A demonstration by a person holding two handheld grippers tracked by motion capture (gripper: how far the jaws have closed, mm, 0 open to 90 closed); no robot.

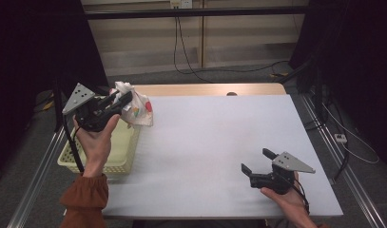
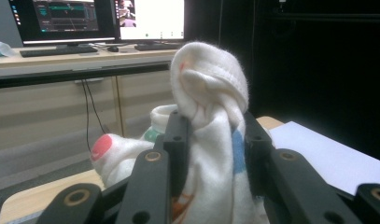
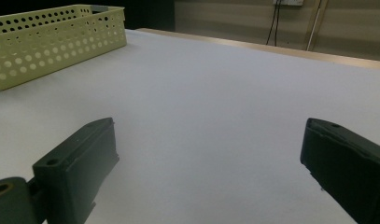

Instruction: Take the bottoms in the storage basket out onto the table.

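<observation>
We see a white sock [image 1: 136, 105] with coloured patches pinched in the left gripper [image 1: 120, 101], up at about ten o'clock on the table as the high view shows it. In the left gripper view the sock [image 2: 211, 121] is bunched between the two black jaws, which are clamped tight on it; a knot-like fold of cloth rises above the jaw tips, and a red-tipped part hangs out toward eight o'clock of that fold. We hold the sock in the air above the far corner of the pale yellow perforated basket [image 1: 120, 154], with the loose cloth drooping toward the basket's three o'clock edge, over the white sheet [image 1: 215, 142] that covers the table. Whether the cloth touches the basket rim we cannot tell.

The left hand [image 1: 97, 142] comes up from six o'clock under its gripper, with a rust-coloured sleeve [image 1: 85, 197] at the wrist.

Well apart, at about five o'clock on the sheet, our right gripper [image 1: 259, 162] sits low in the right hand [image 1: 288, 199]. Its jaws stand wide apart with nothing between them, as the right gripper view shows, pointing toward the basket [image 3: 52, 42] at ten o'clock.
</observation>
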